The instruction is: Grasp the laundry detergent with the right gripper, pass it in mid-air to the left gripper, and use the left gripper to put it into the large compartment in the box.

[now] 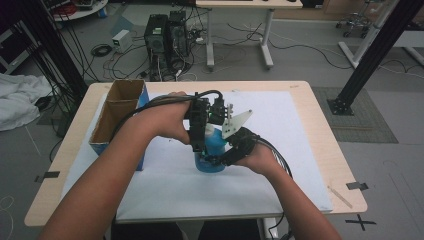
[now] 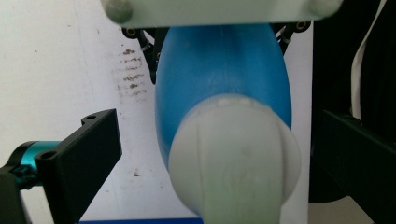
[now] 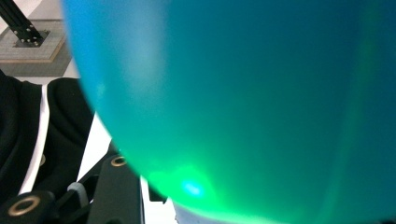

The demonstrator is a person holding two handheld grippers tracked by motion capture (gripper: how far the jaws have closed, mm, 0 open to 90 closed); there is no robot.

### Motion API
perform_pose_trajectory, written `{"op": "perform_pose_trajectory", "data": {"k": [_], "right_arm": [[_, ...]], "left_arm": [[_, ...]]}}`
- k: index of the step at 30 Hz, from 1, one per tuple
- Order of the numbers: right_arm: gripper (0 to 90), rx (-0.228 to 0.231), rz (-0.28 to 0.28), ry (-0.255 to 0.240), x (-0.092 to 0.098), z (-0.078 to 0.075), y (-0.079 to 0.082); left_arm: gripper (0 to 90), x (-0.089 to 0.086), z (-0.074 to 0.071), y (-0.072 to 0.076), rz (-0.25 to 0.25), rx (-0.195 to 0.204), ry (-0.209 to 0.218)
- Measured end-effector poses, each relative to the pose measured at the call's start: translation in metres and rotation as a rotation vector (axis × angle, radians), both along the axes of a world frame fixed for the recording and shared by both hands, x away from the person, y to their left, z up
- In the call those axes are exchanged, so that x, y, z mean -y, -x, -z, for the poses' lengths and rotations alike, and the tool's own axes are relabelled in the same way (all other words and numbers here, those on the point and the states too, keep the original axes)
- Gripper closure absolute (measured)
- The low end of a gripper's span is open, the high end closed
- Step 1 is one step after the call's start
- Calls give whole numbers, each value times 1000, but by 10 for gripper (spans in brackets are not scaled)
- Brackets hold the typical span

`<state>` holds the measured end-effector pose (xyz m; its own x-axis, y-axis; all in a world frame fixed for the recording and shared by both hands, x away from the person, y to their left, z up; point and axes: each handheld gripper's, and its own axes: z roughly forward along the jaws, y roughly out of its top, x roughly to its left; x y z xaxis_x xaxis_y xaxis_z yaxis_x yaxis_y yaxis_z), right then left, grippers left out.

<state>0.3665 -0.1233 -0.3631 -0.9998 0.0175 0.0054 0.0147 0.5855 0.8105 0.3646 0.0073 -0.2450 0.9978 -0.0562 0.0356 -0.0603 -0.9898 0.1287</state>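
A blue bottle (image 1: 216,142) with a whitish cap (image 2: 233,158) stands upright over the middle of the white sheet (image 1: 285,150). My right gripper (image 1: 226,156) comes in from the right and is shut on the bottle's lower body; the blue-green wall of the bottle (image 3: 243,102) sits right up against its camera. My left gripper (image 1: 202,136) reaches down over the top of the bottle. Its two black jaws flank the cap with a gap on each side, so it is open (image 2: 219,154). The bottle's base is hidden behind the grippers.
An open cardboard box (image 1: 117,107) with a blue side stands at the table's left edge. The wooden table (image 1: 320,115) shows around the sheet. Computer towers (image 1: 165,35), cables and a second desk lie on the floor beyond the far edge.
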Motion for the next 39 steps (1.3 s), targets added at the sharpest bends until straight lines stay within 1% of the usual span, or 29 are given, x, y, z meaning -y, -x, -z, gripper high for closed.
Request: {"op": "perform_pose_trajectory", "data": {"k": [1,2,5,7,9,10,12,14,15,16,18,19,20,21,22,23,25,26,27,28,29,30,31,32,33,34,35,37,39], "right_arm": [[468,8,-5,2,-1,0,0],[468,-8,-4,-2,-1,-1,1],[468,-3,-5,-2,-3,-2,1],[468,-5,-7,-5,-4,-3,1],[468,-7,-3,-1,-4,-3,1],[468,8,0,4,-5,-3,0],[468,10,-1,9,-5,-3,0],[468,15,-7,8,-6,-3,-1],[468,-6,-11,3,-6,-3,1],[468,15,-7,8,-6,-3,-1],[468,16,-8,7,-6,-3,-1],[468,-6,-9,0,-6,-3,0],[468,-7,-9,-1,-6,-3,0],[468,8,-8,3,-6,-2,-1],[468,8,-6,4,-6,-3,-1],[468,-8,-10,0,-6,-3,0],[468,-9,-12,-1,-6,-3,-1],[468,-8,-12,0,-6,-3,-1],[468,9,-8,5,-6,-2,-2],[468,-8,-12,1,-6,-2,-1],[468,-8,-11,1,-6,-2,-1],[468,9,-7,6,-6,-2,-2],[468,-6,-9,1,-6,-2,-1],[468,12,-8,7,-6,-2,-2],[468,-9,-10,0,-6,-2,-1],[468,-8,-10,0,-6,-2,-1],[468,-10,-12,-1,-6,-2,-1],[468,-12,-12,-1,-7,-2,-1],[468,-13,-13,-1,-7,-2,-1]], "left_arm": [[18,0,1,1,4,3,-3],[18,1,1,1,3,2,-6],[21,1,2,1,3,0,-17],[29,1,3,1,-11,-8,-22],[29,1,4,0,-13,-2,-28],[29,2,4,0,-24,-8,-29],[96,3,4,1,-27,-21,-31],[96,4,6,1,-28,-22,-42],[96,5,7,1,-29,-22,-46],[96,5,7,1,-24,-22,-46],[96,6,8,2,-28,-21,-48],[104,6,8,1,-22,-22,-53],[115,6,8,1,-20,-20,-53],[127,7,8,1,-20,-19,-56],[135,6,8,1,-34,-20,-49],[135,6,8,1,-30,-13,-53],[146,6,8,1,-33,-10,-55],[157,6,7,0,-32,-10,-62],[160,6,7,-1,-31,-10,-63],[167,6,8,0,-35,-12,-61],[178,6,7,-1,-32,-14,-64],[198,6,7,-1,-32,-14,-64],[204,6,8,0,-37,-22,-62],[204,6,8,0,-35,-19,-63],[205,7,8,-1,-33,-18,-68],[213,7,9,-1,-35,-25,-71],[216,7,9,0,-33,-21,-70],[228,8,9,0,-34,-25,-74],[260,7,9,0,-31,-24,-73]]}}
